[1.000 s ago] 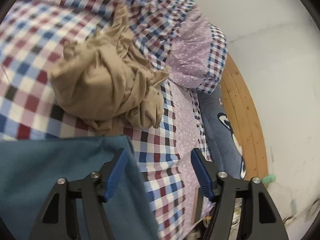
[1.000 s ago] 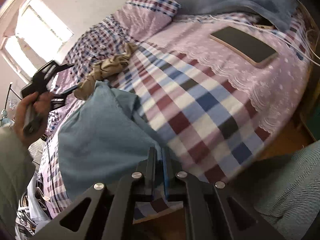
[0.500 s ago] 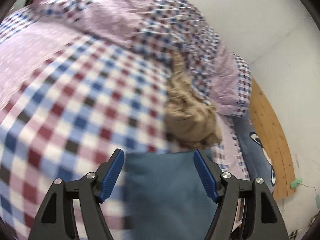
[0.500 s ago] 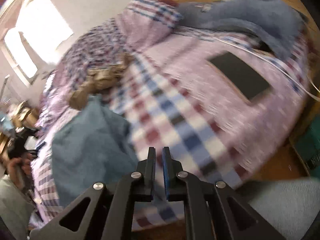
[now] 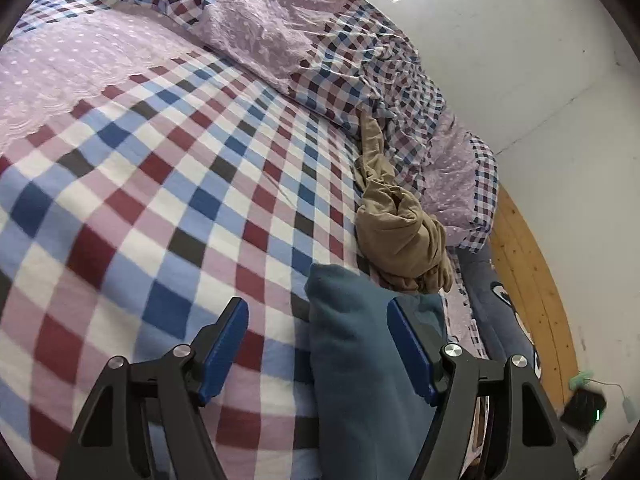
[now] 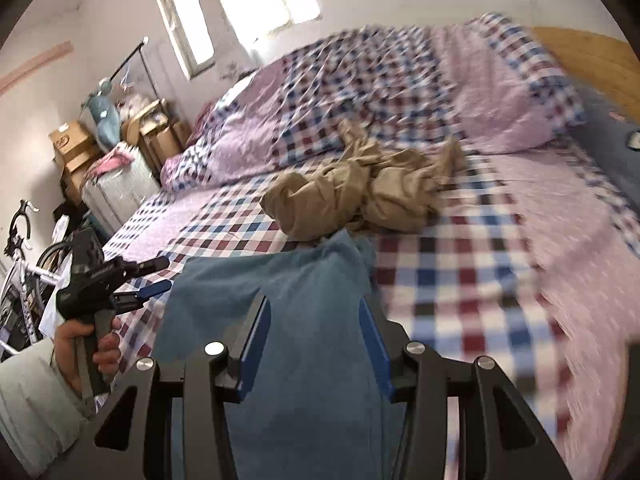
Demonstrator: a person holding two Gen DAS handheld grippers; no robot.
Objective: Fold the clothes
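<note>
Landmark: the teal garment (image 6: 280, 312), lying folded on the checked bedspread (image 5: 160, 184) at the near edge of the bed; every place below is being given relative to it.

Task item, done: the teal garment (image 5: 360, 360) is resting as a narrow flat packet, which I am judging to be a finished or nearly finished fold.

Task item, waiting: the tan garment (image 5: 400, 236) is lying crumpled just beyond the teal garment's far end, likely the next piece to be folded.

Left gripper (image 5: 318, 354): its blue pads are standing wide apart, grasping nothing; the teal garment's end is lying between them, against the right-hand pad.

Right gripper (image 6: 314, 346): its jaws are opening; the teal garment is lying under and between them, and neither pad is pinching it, so this is reading as a letting-go.

Reason for placement: both claws are hanging over the packet, apparently leaving it to settle.

Left wrist view only: a dark blue printed pillow (image 5: 504, 320) and the wooden headboard (image 5: 532, 280) are showing beyond the teal garment to the right.

Right wrist view only: the person's hand (image 6: 86, 344) carrying the left gripper (image 6: 154, 278) is showing left of the teal garment, with a window (image 6: 240, 4), cardboard boxes (image 6: 76, 148) and a bicycle (image 6: 24, 256) farther off; this view is partly blurred.
</note>
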